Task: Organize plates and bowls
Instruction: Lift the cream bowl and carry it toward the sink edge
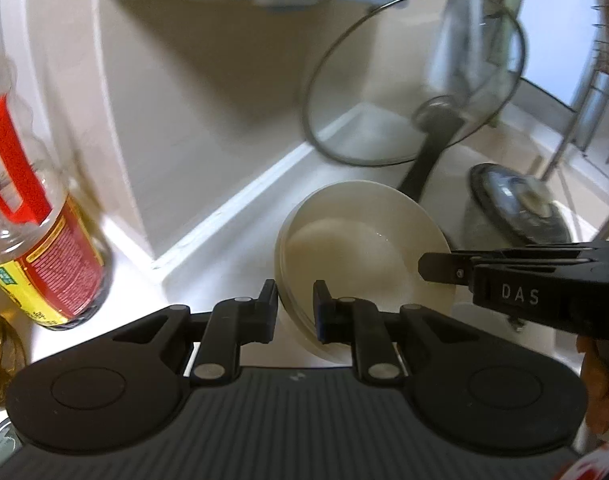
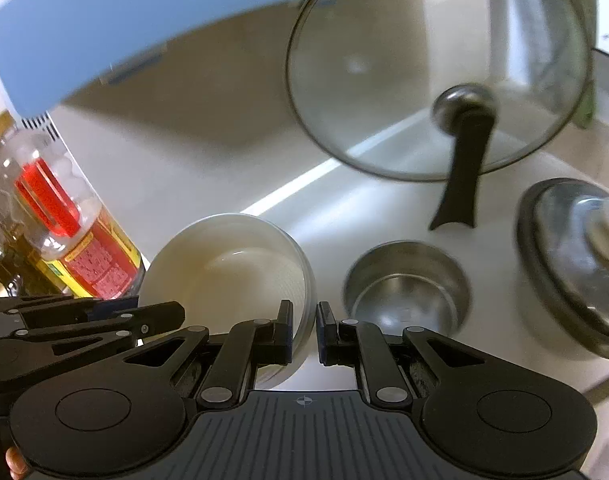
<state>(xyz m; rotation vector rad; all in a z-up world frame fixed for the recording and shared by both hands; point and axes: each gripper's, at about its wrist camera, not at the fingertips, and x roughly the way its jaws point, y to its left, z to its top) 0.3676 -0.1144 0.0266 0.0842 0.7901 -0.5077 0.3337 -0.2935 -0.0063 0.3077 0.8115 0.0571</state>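
While clamping opposite rims of the white bowl (image 1: 360, 264), left gripper (image 1: 294, 312) pinching the near-left edge, right gripper (image 2: 304, 330) the right edge. Carrying it tilted above the counter (image 2: 344, 208), steel bowl (image 2: 404, 284) at three o'clock. Next, probably: moving level, keeping both grips matched, avoiding the glass lid (image 2: 436, 72).

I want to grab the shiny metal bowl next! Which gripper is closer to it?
Right. The right gripper pinches the white bowl's rim right beside the small shiny steel bowl. The left gripper grips the opposite rim, farther away.
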